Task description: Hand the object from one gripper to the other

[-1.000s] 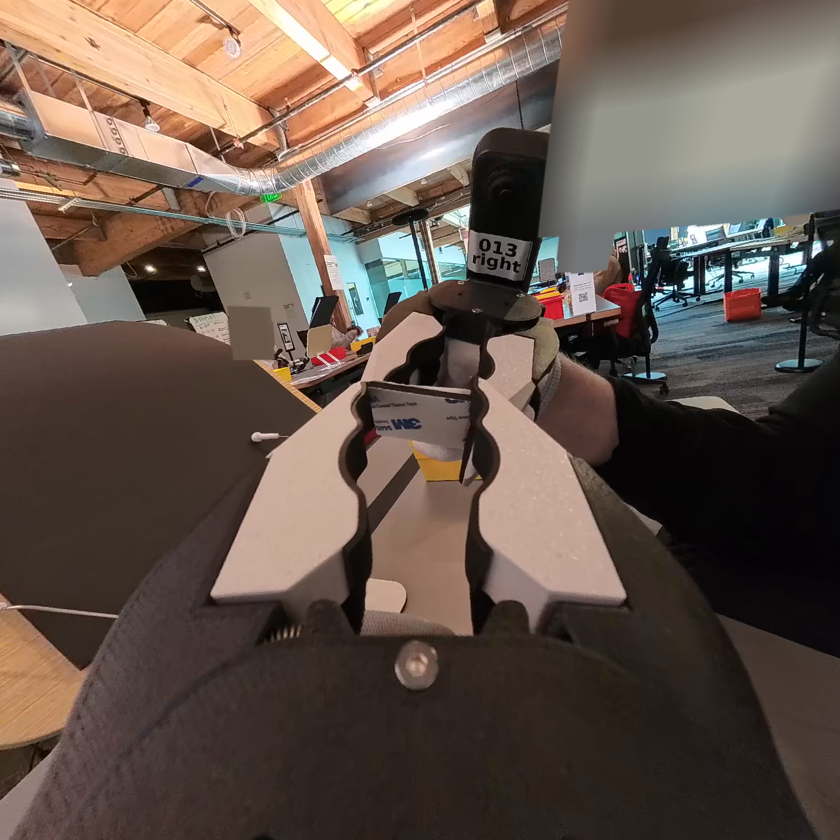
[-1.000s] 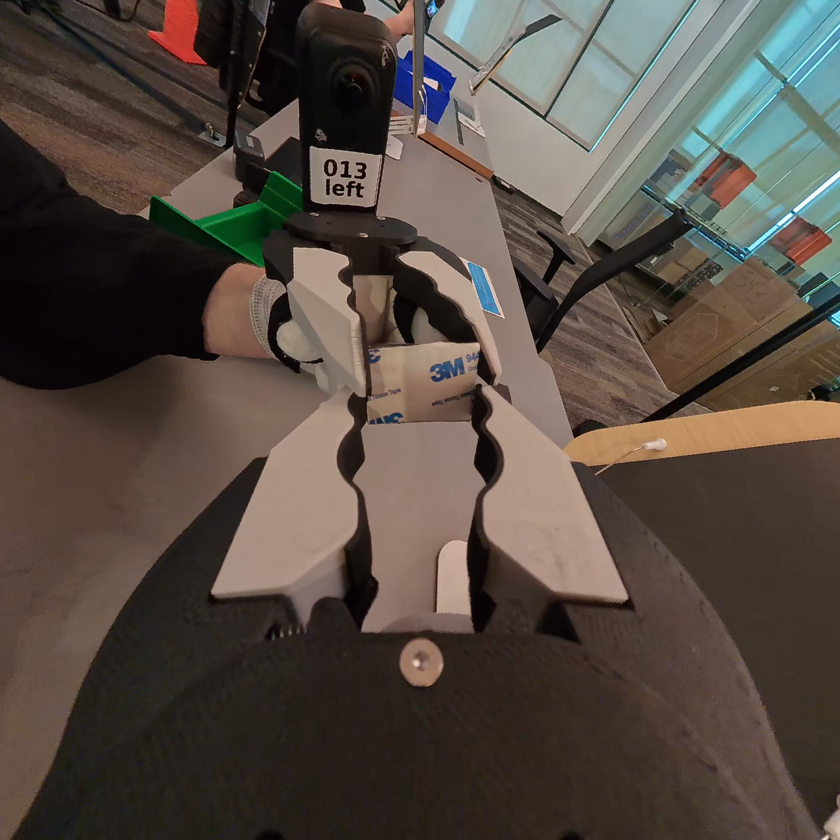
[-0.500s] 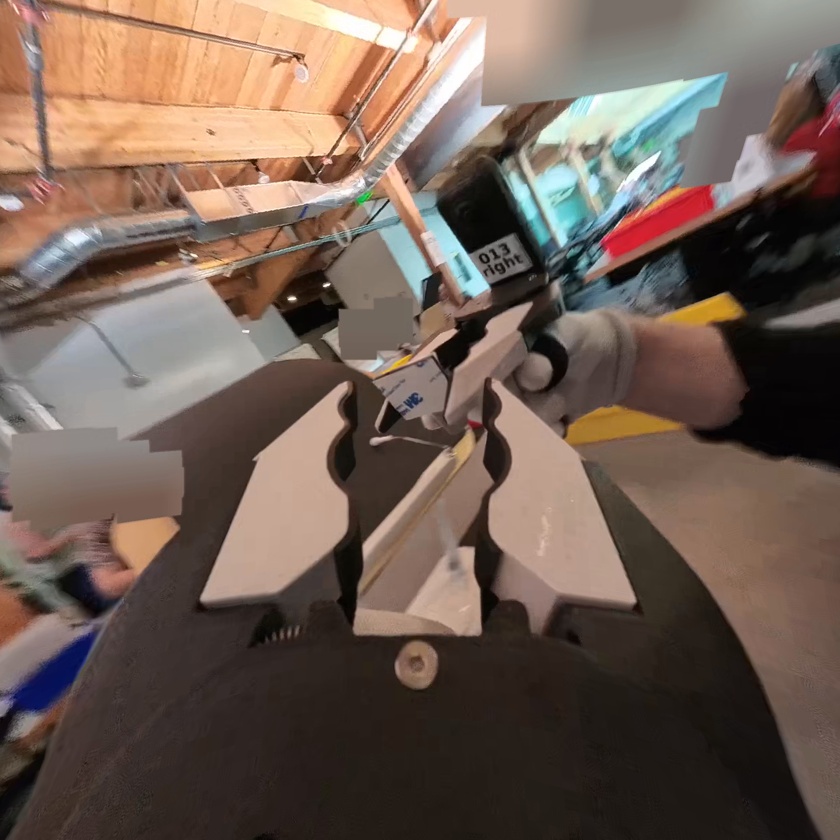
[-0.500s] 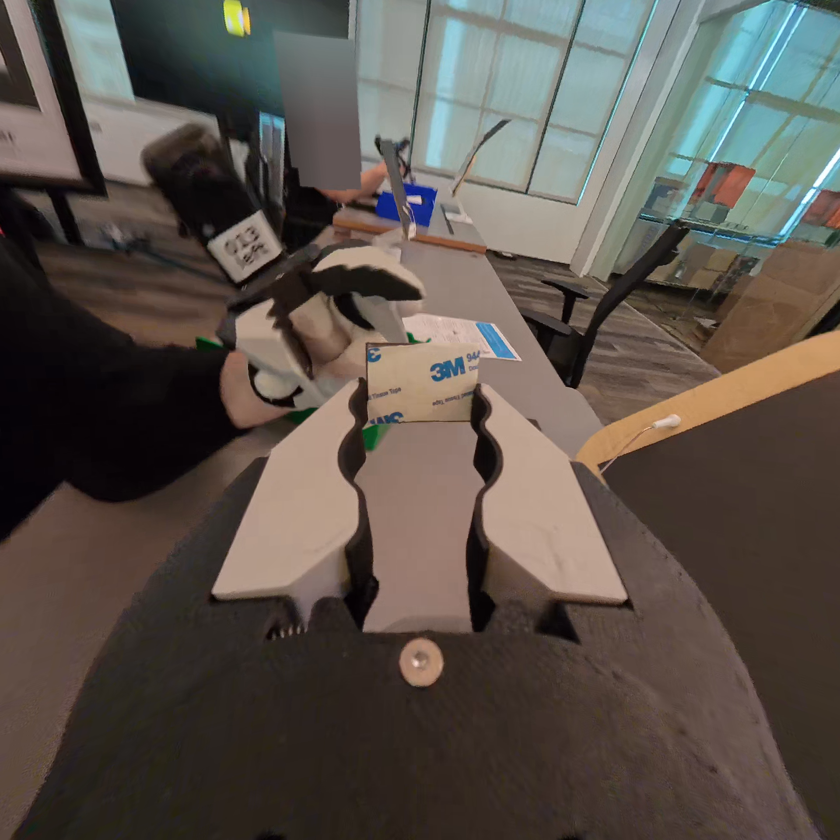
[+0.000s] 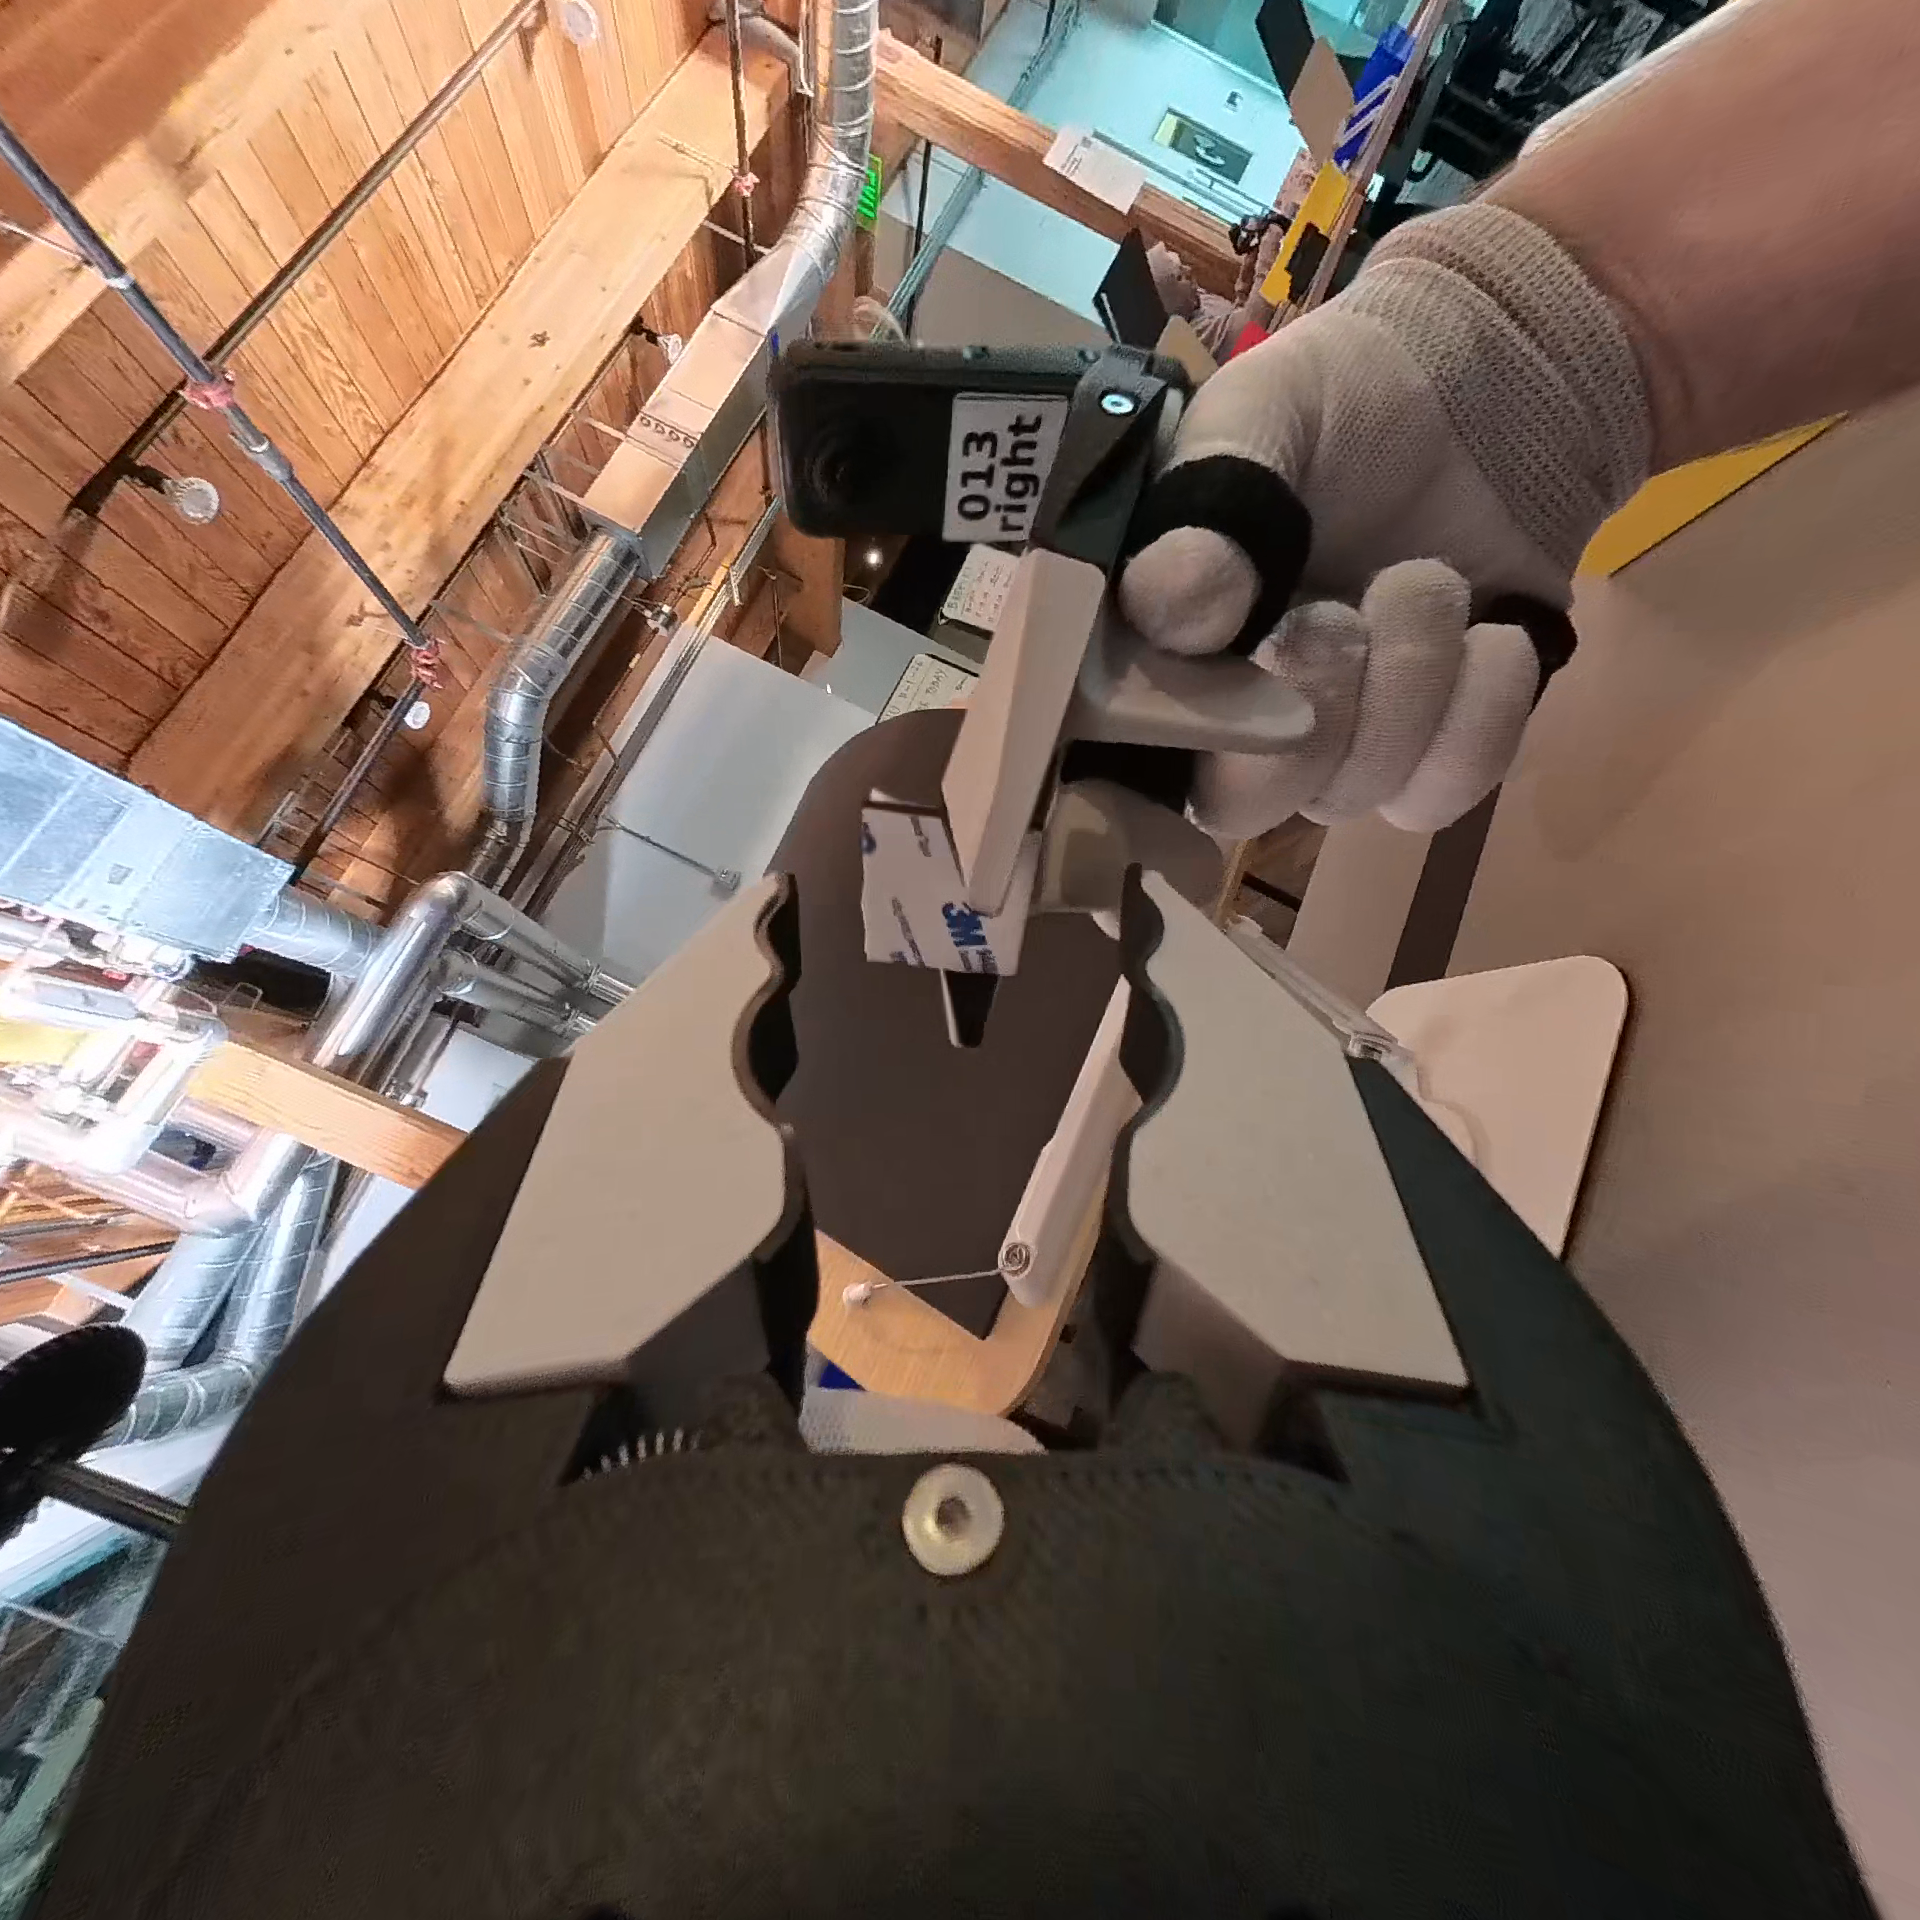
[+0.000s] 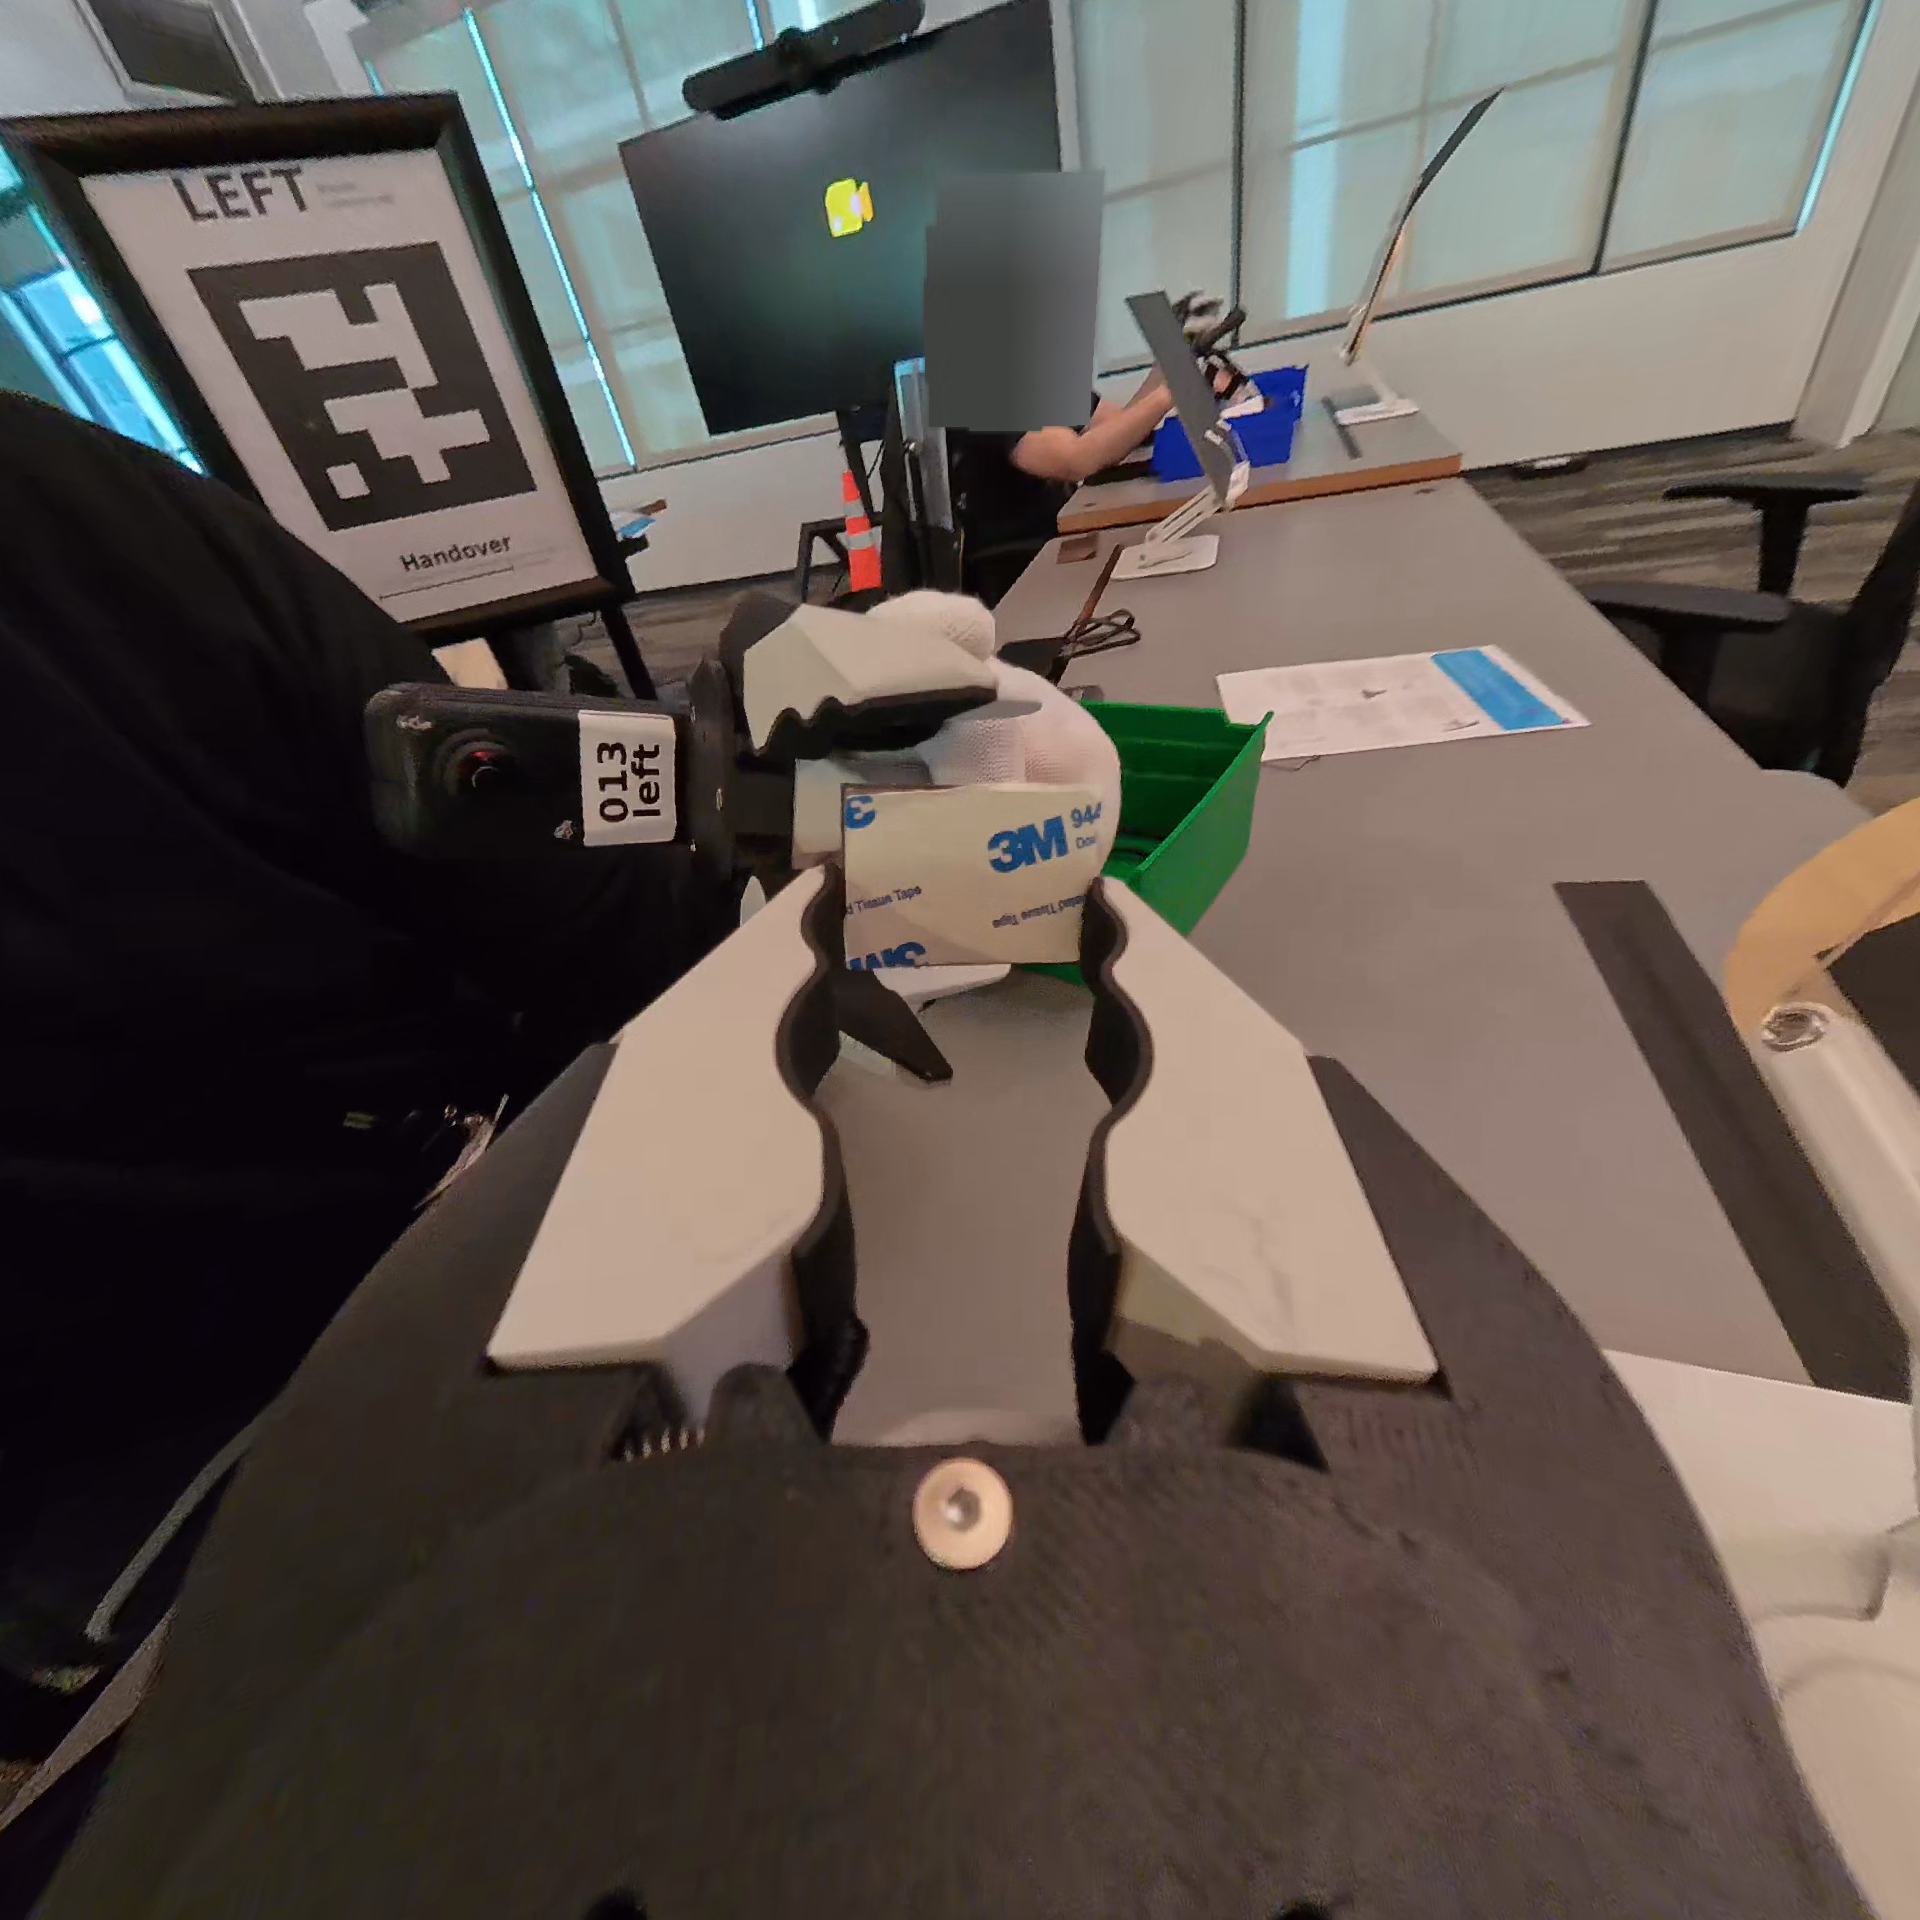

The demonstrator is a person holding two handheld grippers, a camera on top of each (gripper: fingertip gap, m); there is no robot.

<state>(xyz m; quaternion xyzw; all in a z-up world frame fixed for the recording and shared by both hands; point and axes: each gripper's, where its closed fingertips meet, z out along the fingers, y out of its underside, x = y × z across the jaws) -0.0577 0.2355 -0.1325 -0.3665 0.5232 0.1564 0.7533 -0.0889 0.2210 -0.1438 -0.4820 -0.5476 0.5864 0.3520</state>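
one white tape pad (image 6: 961,878), printed backing, clenched between the fingertips of the right tool (image 6: 958,914), held in the air above the bench (image 6: 1403,935). left tool (image 5: 961,940) released, nothing between its fingers, just beside the pad. two tools, two white-gloved hands. grey bench carries one green bin (image 6: 1195,800), one printed sheet (image 6: 1392,698). office room: one dark screen (image 6: 810,249), wood ceiling (image 5: 343,260) with ducts.

Green bin (image 6: 1195,800) half hidden behind white pad (image 6: 966,878); contents perhaps unseeable.

wrist views face each other closely.
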